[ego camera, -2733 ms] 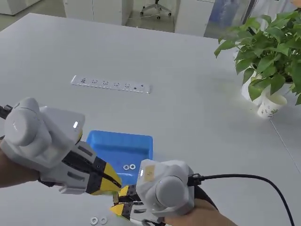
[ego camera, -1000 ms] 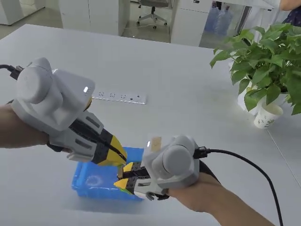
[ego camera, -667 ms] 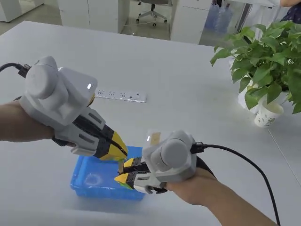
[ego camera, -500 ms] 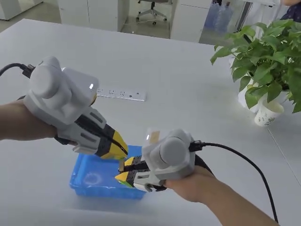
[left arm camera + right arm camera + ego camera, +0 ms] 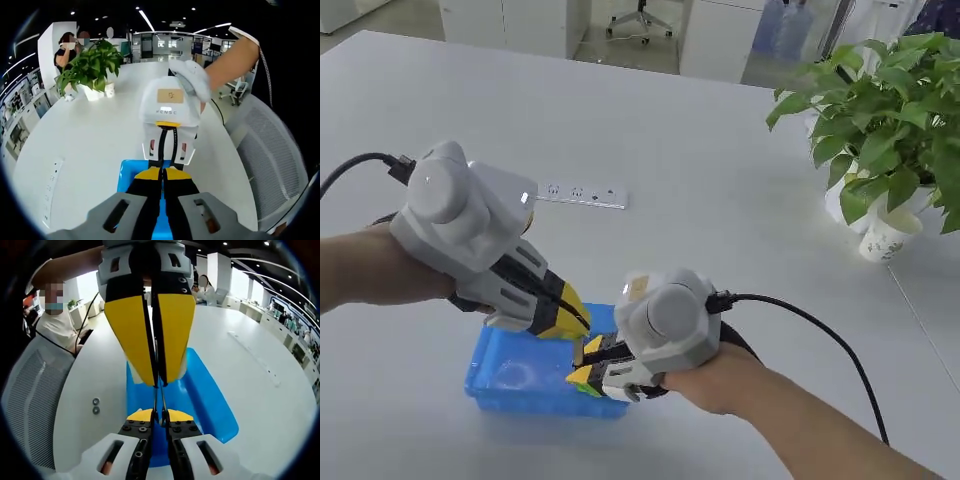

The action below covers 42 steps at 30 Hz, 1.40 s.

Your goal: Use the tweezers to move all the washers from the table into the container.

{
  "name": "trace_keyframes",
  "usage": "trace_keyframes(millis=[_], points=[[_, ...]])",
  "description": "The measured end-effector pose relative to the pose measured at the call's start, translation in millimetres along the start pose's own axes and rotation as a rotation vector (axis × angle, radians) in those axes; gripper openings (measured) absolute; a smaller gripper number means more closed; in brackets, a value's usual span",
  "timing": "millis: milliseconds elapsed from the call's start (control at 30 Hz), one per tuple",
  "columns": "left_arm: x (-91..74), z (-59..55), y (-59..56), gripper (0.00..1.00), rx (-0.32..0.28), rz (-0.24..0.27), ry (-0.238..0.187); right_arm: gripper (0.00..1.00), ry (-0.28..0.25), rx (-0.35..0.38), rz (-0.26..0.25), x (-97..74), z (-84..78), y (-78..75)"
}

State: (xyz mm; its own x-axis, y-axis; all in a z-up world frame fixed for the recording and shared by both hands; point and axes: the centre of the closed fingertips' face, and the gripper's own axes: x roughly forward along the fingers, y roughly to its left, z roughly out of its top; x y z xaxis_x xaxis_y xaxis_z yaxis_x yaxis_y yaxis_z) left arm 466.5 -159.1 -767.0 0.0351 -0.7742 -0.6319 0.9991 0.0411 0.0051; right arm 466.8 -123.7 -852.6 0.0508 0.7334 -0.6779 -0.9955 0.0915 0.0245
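L hand-held gripper and R hand-held gripper, both nipped onto tweezers, over container; washers beside on table.

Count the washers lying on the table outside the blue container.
2. Both sit on the table beside the blue container, in the right gripper view: one washer close by the other washer. More may be hidden.

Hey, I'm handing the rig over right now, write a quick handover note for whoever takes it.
Left gripper: shut on the tweezers, over the blue container.
Right gripper: also shut on the tweezers, facing the left one.
Two washers lie on the table beside the container.
Done: contents of the container unclear.
Left: move those two washers in with the tweezers.
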Motion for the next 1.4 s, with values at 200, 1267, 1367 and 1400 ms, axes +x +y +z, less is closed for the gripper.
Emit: trace_keyframes(millis=[200,1267,1367,1400], points=[[2.4,-2.2,1.7,0.03,-0.021,0.001,-0.009,0.10,0.016,0.013,0.002,1.2,-4.5,-0.9],[6.2,-4.5,0.0,0.03,-0.025,-0.001,-0.008,0.12,0.034,0.015,0.002,4.6,-7.9,-1.2],[2.6,-0.6,-0.2,0.03,-0.025,0.003,-0.019,0.12,0.025,0.015,-0.001,2.8,-5.3,-1.4],[1.7,0.3,-0.5,0.03,-0.024,0.004,-0.021,0.12,0.020,0.015,0.001,2.0,-4.1,-1.1]])
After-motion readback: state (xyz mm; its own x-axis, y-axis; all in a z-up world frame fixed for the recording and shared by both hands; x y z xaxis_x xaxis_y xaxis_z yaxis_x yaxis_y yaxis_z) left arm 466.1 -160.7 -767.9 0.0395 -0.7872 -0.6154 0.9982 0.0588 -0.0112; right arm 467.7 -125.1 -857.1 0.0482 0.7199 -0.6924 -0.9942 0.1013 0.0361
